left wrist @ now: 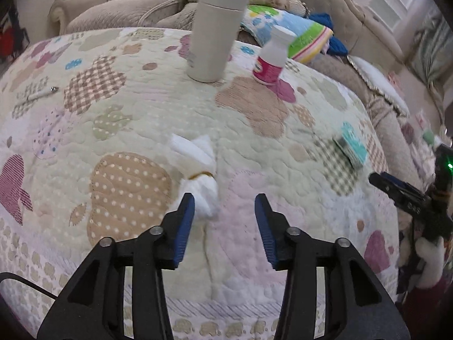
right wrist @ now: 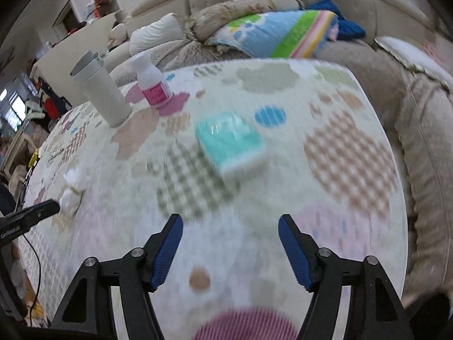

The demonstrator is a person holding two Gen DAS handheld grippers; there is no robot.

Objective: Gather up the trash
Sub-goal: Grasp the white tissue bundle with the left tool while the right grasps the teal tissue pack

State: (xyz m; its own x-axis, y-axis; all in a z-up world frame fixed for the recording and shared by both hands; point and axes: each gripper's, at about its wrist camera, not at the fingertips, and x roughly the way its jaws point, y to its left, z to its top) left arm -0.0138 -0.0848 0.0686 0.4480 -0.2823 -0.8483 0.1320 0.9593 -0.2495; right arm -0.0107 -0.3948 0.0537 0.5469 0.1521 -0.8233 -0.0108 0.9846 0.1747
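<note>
On a quilted table cover, a crumpled white tissue wad is seen just ahead of the left gripper, whose jaws are spread and empty, one tip beside the wad. Light, soft and easily crushed, it is probably best pinched at its knotted middle. A teal packet lies ahead of the right gripper, likewise spread and empty.

Quilted cloth cover over the counter, matt, stitched and puckered. Crumpled white tissue looks like soft paper; tall off-white tumbler smooth and matt; small bottle plastic. Teal packet glossy film; fingers ribbed blue pads on matt black plastic.
</note>
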